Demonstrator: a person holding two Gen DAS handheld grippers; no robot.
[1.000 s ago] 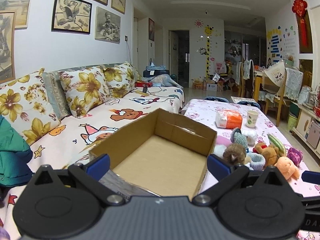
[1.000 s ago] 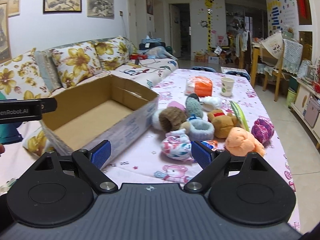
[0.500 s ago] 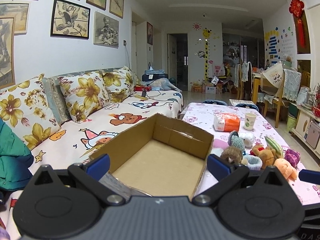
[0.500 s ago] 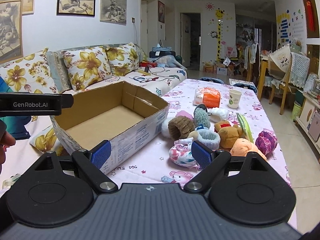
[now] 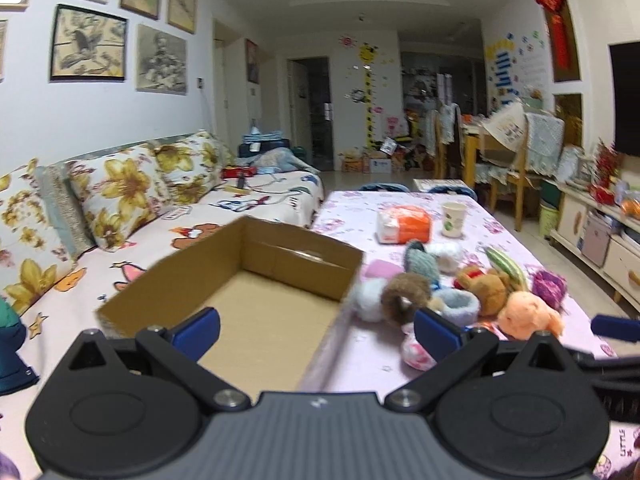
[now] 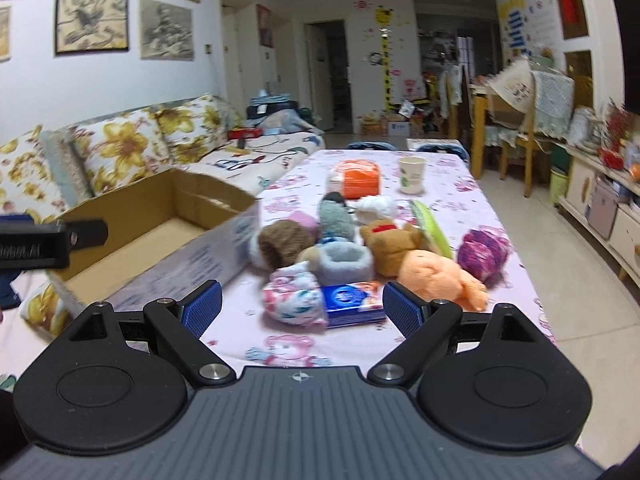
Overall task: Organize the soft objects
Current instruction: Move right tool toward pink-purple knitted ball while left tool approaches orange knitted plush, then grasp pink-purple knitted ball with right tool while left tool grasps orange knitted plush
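The right gripper (image 6: pixel 301 309) hung with its jaws spread wide and empty, just short of a floral pouch (image 6: pixel 294 296) and a blue packet (image 6: pixel 352 300) at the near edge of the pile of soft toys (image 6: pixel 400 248). The left gripper (image 5: pixel 316 330) was likewise open and empty, over the near end of the cardboard box (image 5: pixel 260 280), with the toys to its right. Everything sat on a table (image 6: pixel 460 200) under a pink patterned cloth, beside a floral sofa (image 5: pixel 120 184).
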